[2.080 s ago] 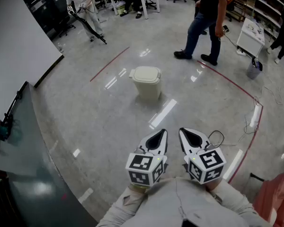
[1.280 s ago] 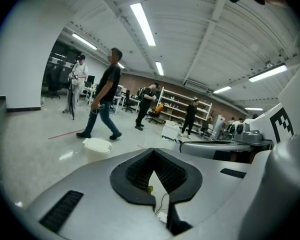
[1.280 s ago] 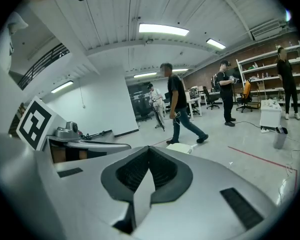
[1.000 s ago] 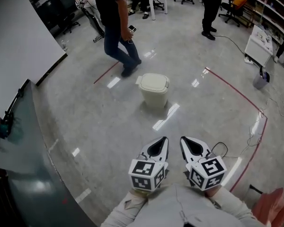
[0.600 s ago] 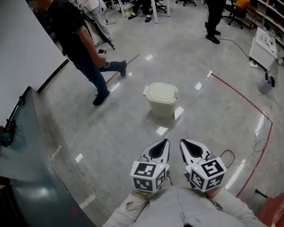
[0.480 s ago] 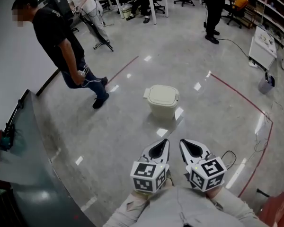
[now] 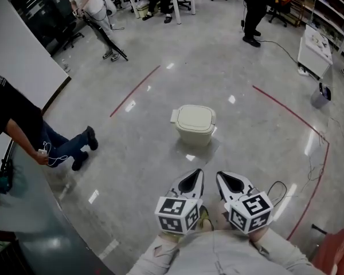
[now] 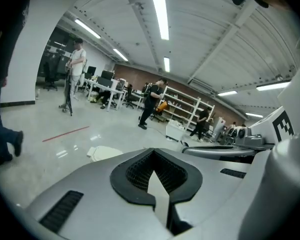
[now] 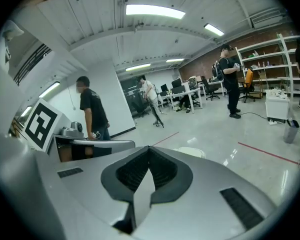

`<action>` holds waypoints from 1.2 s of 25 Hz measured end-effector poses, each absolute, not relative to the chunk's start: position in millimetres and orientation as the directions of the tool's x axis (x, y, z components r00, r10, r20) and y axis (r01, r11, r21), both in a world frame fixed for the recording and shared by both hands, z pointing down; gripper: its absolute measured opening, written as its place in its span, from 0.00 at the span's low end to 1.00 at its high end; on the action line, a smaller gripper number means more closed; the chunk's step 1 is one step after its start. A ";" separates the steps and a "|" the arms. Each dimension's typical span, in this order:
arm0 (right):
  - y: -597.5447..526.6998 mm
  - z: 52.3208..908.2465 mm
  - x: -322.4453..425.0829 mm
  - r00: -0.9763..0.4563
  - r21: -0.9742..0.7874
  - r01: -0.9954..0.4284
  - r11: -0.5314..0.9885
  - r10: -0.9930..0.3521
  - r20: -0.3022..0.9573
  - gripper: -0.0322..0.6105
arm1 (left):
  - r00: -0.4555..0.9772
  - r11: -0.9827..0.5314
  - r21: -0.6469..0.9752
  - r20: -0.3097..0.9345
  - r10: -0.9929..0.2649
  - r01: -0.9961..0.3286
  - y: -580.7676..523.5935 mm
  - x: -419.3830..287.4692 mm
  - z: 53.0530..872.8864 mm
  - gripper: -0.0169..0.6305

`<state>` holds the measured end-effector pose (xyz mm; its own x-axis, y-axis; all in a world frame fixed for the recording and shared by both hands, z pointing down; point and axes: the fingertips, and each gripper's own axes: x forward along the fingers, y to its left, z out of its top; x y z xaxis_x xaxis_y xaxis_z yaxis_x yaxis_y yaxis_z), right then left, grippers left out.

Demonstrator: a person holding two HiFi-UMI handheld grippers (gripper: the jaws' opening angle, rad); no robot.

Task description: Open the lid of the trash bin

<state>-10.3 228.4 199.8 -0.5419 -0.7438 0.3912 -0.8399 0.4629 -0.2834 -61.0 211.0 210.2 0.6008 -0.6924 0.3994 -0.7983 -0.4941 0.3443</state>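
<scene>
**Head view:** the trash bin [image 7: 194, 125] is cream and squat, with its lid down flat. It stands alone on the glossy grey floor [image 7: 132, 153], well ahead of the left hand-held gripper [image 7: 190, 181] and the right hand-held gripper [image 7: 230, 182], which hover side by side. A red tape line [image 7: 135, 90] crosses the floor, and a person in a black shirt [image 7: 17, 122] is cut off at the left edge.

**Left gripper view:** the left hand-held gripper [image 8: 154, 179] has its jaws pressed together on nothing. The trash bin [image 8: 107, 152] is partly hidden behind the gripper's body.

**Right gripper view:** the right hand-held gripper [image 9: 144, 176] is likewise closed and empty — only a sliver of the trash bin [image 9: 192, 152] shows above it.
</scene>
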 end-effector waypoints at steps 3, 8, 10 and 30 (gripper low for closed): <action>207.7 209.7 -8.3 -0.544 -0.296 -0.838 0.457 -0.733 0.408 0.06 | 0.602 -0.491 0.351 0.410 -0.685 -0.797 191.0 -58.8 218.7 0.03; 158.6 216.7 -0.8 -0.555 -0.276 -0.832 0.482 -0.716 0.423 0.06 | 0.588 -0.485 0.332 0.425 -0.688 -0.809 147.5 -50.5 228.2 0.03; 136.7 219.5 4.7 -0.559 -0.263 -0.829 0.494 -0.709 0.430 0.06 | 0.579 -0.479 0.326 0.430 -0.692 -0.815 128.2 -46.5 233.4 0.03; -62.6 365.4 59.2 -0.499 -0.221 -0.857 0.465 -0.646 0.578 0.06 | 0.540 -0.425 0.334 0.566 -0.623 -0.841 -21.2 -9.4 366.0 0.03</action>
